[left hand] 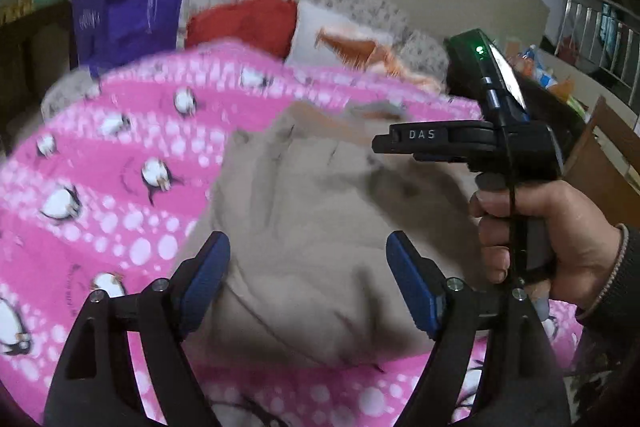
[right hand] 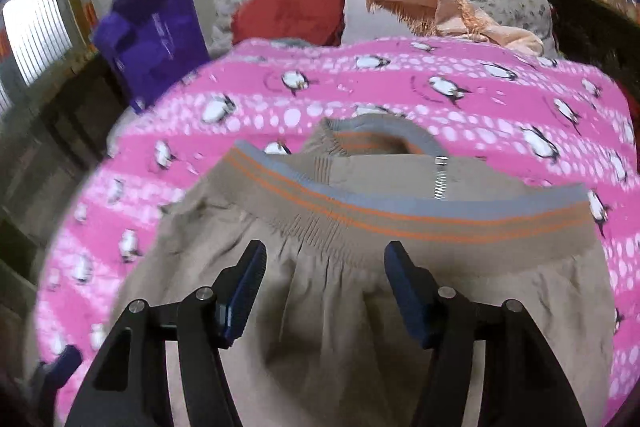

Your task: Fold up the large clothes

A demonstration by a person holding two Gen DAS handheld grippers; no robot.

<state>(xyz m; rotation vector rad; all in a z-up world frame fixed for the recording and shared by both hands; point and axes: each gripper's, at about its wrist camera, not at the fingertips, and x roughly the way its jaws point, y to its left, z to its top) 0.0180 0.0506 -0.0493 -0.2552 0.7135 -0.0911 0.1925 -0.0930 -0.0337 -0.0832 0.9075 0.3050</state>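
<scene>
Spread flat on pink penguin-print fleece blanket [right hand: 400, 95] for folding: tan ribbed-hem zip jacket [right hand: 360, 291]; left gripper [left hand: 308, 283] and right gripper [right hand: 325, 287] both agape, gripping nothing.

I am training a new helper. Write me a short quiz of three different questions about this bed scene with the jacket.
1. True or false: the right gripper is shut on the tan jacket.
2. Which colour is the thin stripe on the jacket's ribbed band? A green, B orange, C white.
3. Fill in: the pink blanket under the jacket is printed with ___.

Key
1. False: its jaws stand open above the cloth, and so do those of the left gripper.
2. B.
3. Penguins.
</scene>
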